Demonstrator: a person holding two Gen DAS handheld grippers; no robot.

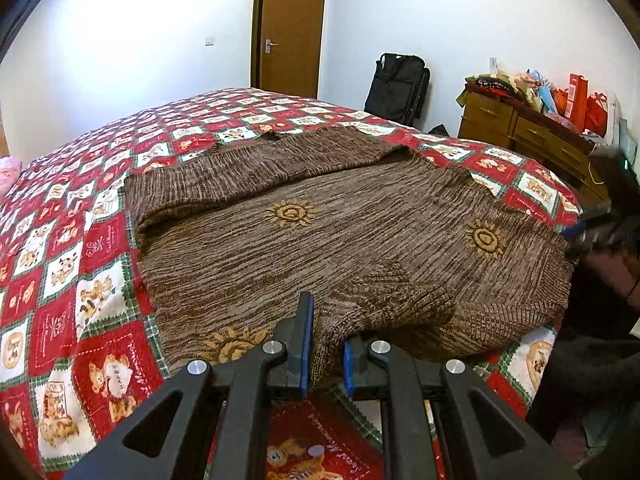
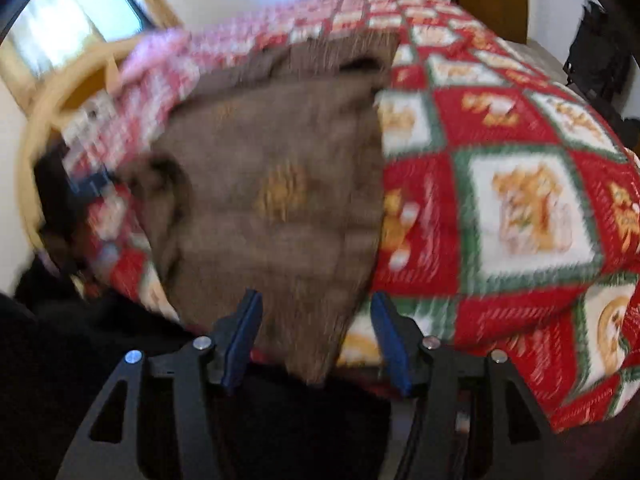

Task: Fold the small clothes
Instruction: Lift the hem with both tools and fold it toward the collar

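A brown knitted sweater (image 1: 320, 240) with yellow sun motifs lies spread on the bed, its far sleeve folded across the top and a cuff folded in near the front. My left gripper (image 1: 326, 344) is at the sweater's near hem, its blue-padded fingers (image 1: 306, 340) narrowly apart with the hem fabric between them. In the blurred right wrist view, the sweater (image 2: 272, 200) hangs over the bed edge. My right gripper (image 2: 316, 320) is open, with the sweater's corner between its wide-apart jaws. It shows blurred at the far right of the left wrist view (image 1: 588, 232).
The bed is covered by a red, white and green patchwork quilt (image 1: 80, 280). A wooden dresser (image 1: 520, 128) piled with bags stands at the right, a black folded chair (image 1: 396, 88) by the wall, and a brown door (image 1: 288, 28) behind the bed.
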